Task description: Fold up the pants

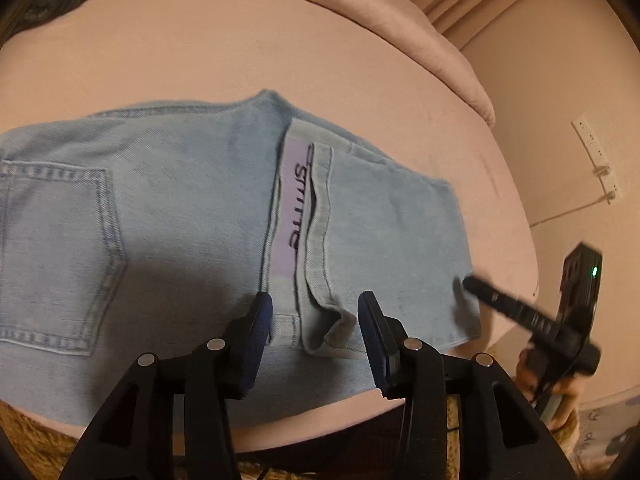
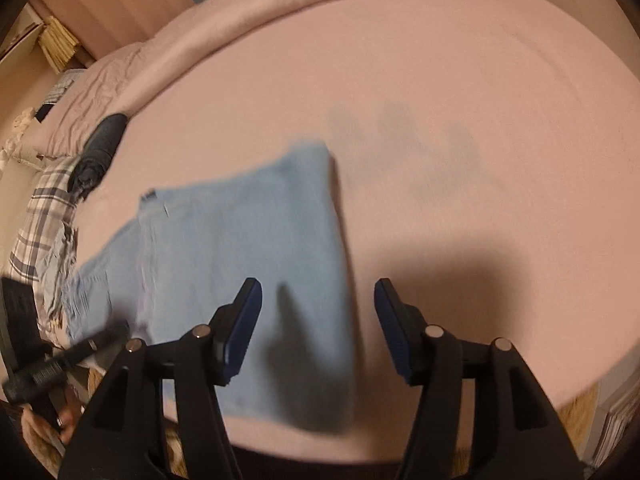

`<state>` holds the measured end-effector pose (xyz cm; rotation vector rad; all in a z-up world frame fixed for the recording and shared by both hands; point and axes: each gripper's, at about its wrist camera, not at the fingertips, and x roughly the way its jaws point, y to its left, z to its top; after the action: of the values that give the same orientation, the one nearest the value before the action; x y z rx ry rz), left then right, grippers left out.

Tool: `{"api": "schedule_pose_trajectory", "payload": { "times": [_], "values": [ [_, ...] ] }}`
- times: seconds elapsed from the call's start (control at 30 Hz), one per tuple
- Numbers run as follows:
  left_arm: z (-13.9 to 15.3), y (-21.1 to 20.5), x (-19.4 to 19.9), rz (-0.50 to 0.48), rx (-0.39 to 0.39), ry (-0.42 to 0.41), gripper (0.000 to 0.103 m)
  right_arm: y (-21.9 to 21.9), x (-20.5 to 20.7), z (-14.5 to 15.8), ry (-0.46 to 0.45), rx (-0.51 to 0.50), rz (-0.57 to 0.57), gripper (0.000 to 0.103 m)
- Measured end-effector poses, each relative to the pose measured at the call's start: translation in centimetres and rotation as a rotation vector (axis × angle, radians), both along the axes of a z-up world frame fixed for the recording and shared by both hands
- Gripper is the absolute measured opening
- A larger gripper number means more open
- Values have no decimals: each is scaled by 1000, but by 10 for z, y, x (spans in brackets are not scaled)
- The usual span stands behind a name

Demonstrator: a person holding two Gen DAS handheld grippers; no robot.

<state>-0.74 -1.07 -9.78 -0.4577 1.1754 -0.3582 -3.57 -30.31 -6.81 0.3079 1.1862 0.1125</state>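
Light blue jeans lie folded flat on the pink bed; a back pocket shows at left and a lilac waistband label in the middle. My left gripper is open above the near edge of the jeans, holding nothing. My right gripper is open and empty above the jeans' right edge; it also shows in the left wrist view at the jeans' right corner. The right wrist view is blurred.
A rolled dark garment and plaid cloth lie at the bed's left side. A folded pink duvet lies along the back. A wall socket with a cable is at right. A woven rug lies below the bed edge.
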Motion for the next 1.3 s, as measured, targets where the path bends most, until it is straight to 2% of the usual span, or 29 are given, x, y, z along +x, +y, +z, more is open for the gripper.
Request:
{"api": "schedule_pose_trajectory", "payload": {
  "times": [0.17, 0.23, 0.27, 0.4, 0.5, 0.57, 0.67, 0.8, 1.0, 1.13, 1.3],
  "values": [
    [-7, -6, 1, -2, 28, -2, 41, -6, -26, -6, 16, 37, -5, 58],
    [-10, -15, 6, -5, 57, 14, 6, -3, -31, -6, 13, 44, 1, 56],
    [-13, -15, 7, -4, 62, 36, 6, -1, -33, -7, 12, 49, 4, 54],
    [-9, -9, 0, 17, 92, 34, 3, 5, -34, -8, 10, 48, 10, 21],
    [-7, -8, -5, 6, 120, 28, 2, 8, -37, 3, -22, 21, 13, 15],
    [-11, -8, -7, -1, 108, 37, 2, 13, -38, 8, -38, -13, 25, 14],
    [-12, -5, -9, 4, 91, 36, 2, 14, -35, 0, -14, -37, 19, 14],
    [-2, -8, -9, -11, 110, 12, 2, 16, -34, -8, -7, -67, 29, 14],
    [9, -8, 0, 1, 101, -33, 2, 10, -35, -8, -2, -40, 12, 14],
    [10, -9, 2, -15, 62, -37, 2, 14, -35, -7, -4, -60, 16, 14],
    [-5, -20, 3, -64, 59, 10, 2, 13, -33, -12, 9, -58, 9, 14]
  ]
}}
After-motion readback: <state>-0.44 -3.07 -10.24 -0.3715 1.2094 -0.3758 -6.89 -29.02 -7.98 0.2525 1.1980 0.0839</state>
